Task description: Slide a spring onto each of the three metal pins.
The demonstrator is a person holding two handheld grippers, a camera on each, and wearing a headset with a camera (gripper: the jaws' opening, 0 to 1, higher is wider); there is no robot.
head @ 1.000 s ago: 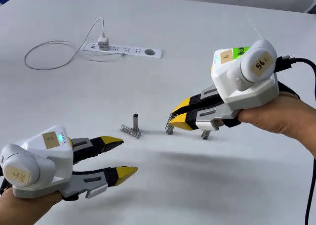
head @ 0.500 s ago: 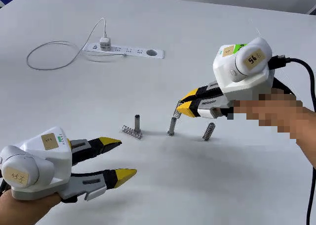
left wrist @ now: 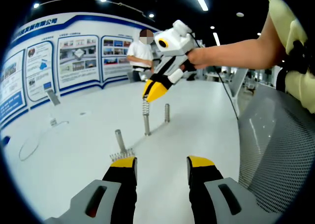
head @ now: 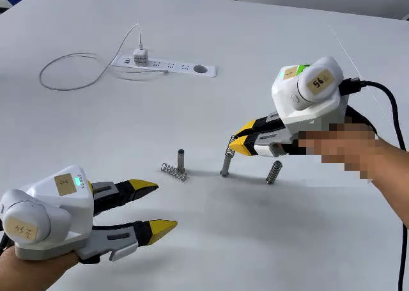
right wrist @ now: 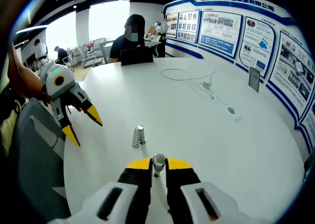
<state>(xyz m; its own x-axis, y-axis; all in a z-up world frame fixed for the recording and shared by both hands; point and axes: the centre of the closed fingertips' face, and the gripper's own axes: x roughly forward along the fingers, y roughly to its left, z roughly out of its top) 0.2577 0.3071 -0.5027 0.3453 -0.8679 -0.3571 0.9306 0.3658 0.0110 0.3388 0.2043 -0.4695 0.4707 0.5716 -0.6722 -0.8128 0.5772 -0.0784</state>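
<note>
Three short metal pins stand in a row on the white table (head: 96, 131). The left pin (head: 181, 160) is bare, and a loose spring (head: 172, 171) lies against its base. My right gripper (head: 238, 141) is shut on a spring (head: 229, 151), holding it upright at the top end of the middle pin (head: 224, 167). The right pin (head: 273, 171) wears a spring. From the right gripper view, the held spring (right wrist: 158, 161) sits end-on between the shut jaws. My left gripper (head: 153, 208) stands open near the table's front, short of the left pin (left wrist: 119, 138).
A white power strip (head: 163, 66) with a charger plug (head: 139, 54) and a looped cable (head: 70, 73) lies at the back left. A mesh chair back (left wrist: 275, 135) stands beside the table. A person (right wrist: 129, 42) sits at the table's far side.
My right gripper has risen from near the table surface, carrying the spring up to the top of the middle pin. The left gripper has stayed put.
</note>
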